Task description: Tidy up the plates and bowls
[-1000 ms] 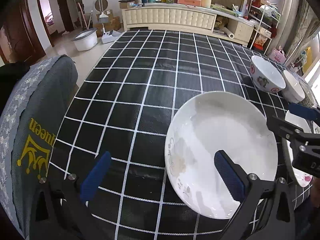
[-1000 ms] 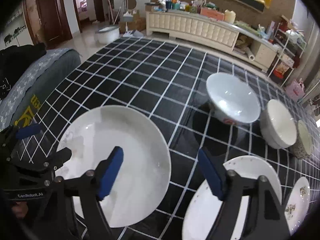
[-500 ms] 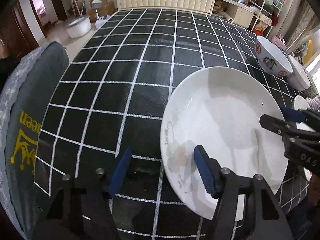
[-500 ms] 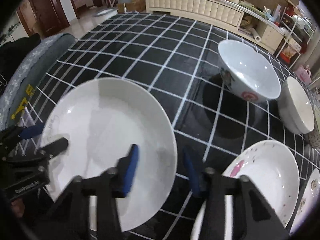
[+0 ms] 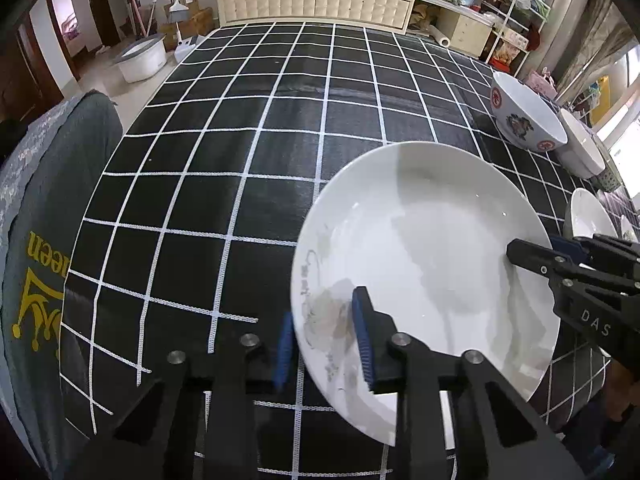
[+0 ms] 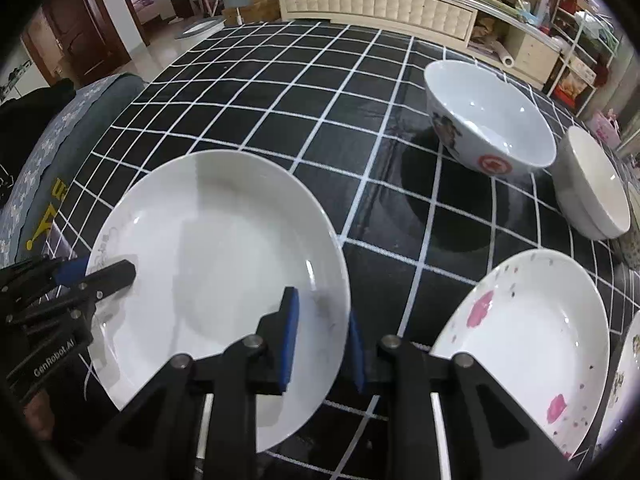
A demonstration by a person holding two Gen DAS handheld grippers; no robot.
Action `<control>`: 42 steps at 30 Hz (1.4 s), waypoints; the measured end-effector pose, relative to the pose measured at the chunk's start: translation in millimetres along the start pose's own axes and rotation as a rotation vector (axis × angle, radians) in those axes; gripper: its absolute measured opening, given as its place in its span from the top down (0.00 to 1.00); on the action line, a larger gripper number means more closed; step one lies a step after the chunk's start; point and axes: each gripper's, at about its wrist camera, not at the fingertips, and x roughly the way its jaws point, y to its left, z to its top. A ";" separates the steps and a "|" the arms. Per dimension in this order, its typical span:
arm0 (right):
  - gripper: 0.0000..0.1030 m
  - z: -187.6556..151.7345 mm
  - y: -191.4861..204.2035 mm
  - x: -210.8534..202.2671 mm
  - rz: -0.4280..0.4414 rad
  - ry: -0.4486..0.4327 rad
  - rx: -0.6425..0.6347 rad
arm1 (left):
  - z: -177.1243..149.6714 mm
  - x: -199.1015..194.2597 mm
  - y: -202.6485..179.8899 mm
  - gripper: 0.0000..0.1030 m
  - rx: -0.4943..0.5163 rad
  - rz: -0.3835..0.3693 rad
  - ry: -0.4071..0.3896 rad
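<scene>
A large white plate (image 5: 432, 248) (image 6: 224, 232) lies on the black checked tablecloth (image 5: 280, 120). My left gripper (image 5: 324, 342) straddles the plate's left rim, one blue pad under the edge and one on the inside. Its jaws are closing and the pads look pressed on the rim. On the opposite rim my right gripper (image 6: 323, 342) is closing the same way, rim between its pads. Each gripper shows in the other's view: the right gripper (image 5: 536, 252) and the left gripper (image 6: 96, 276).
A patterned bowl (image 6: 488, 136) and a plain white bowl (image 6: 592, 192) stand behind on the right. A pink-spotted plate (image 6: 528, 336) lies near the right, a smaller plate (image 6: 628, 364) beyond it. A grey-covered chair (image 5: 40, 240) stands at the table's left edge.
Both grippers went from wide open to nearly shut around opposite rims of the white plate. The plate now fills more of both views.
</scene>
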 end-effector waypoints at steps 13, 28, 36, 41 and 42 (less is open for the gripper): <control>0.74 1.8 -1.6 -4.8 0.014 -0.012 -0.005 | -1.9 -0.7 1.8 0.77 0.012 0.027 0.005; 0.74 -39.2 -57.9 -74.7 0.011 -0.114 0.063 | -14.6 -69.5 -68.1 0.77 0.160 0.016 -0.078; 0.74 -68.5 -110.7 -98.7 -0.002 -0.135 0.156 | -15.9 -70.9 -127.5 0.77 0.215 -0.119 -0.030; 0.74 -81.4 -134.0 -101.3 -0.019 -0.132 0.202 | -8.4 -66.2 -161.3 0.77 0.242 -0.165 -0.014; 0.74 -83.7 -138.3 -101.1 -0.023 -0.132 0.208 | -7.0 -64.7 -166.8 0.77 0.246 -0.162 -0.013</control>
